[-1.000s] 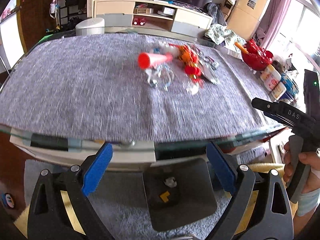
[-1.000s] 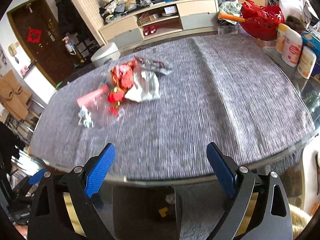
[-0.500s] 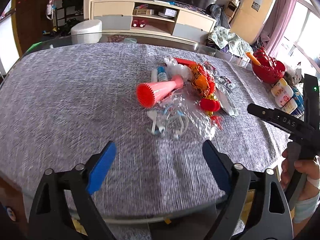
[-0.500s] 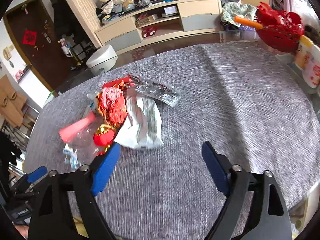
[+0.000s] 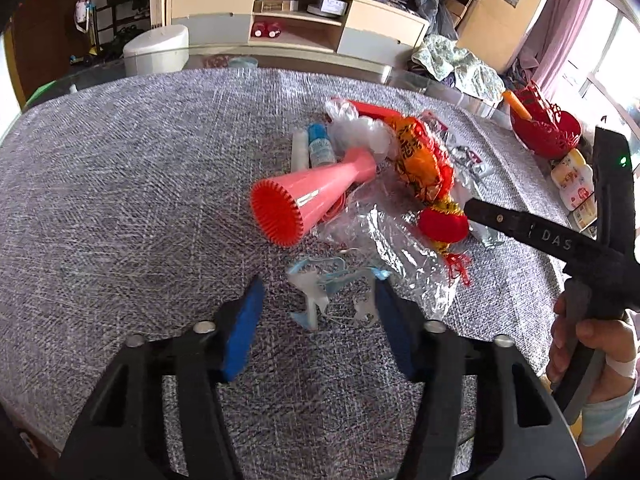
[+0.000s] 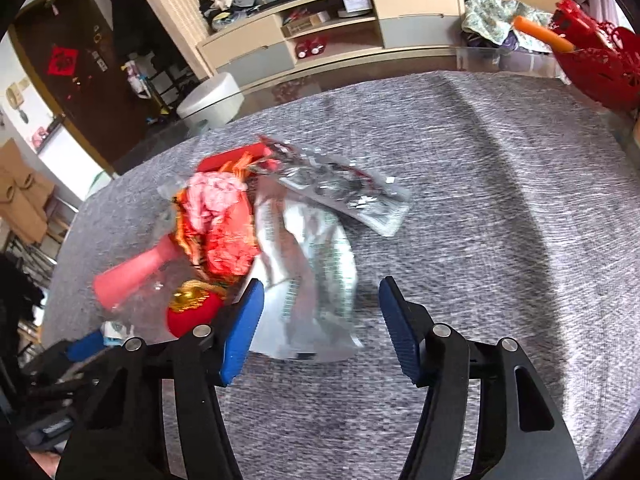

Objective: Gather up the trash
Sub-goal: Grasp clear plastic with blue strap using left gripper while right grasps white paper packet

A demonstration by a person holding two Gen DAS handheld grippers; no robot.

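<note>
Just ahead of left claw [image 5: 316, 320], crumpled mask [image 5: 332, 296], pads clear

A lived-in home – media cabinet [image 5: 296, 28], front door [image 6: 64, 64], cluttered shelves.

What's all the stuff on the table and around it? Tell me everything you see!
table cloth: one, grey, covers the table
horn: one, pink with red mouth, lying mid-table
clear wrap: one crumpled, beside the horn
blue-and-white scraps: a few, near edge of the pile
red-and-gold ornament: one, in the pile
silver bag: one, right side of the pile
foil blister sheet: one, behind the bag
red basket: one, far right edge
cabinet: one, beige, background
left gripper: jaws just closing, scraps between, not gripped
right gripper: jaws just closing over the bag, not gripped
hand: one, holds the right gripper's handle
</note>
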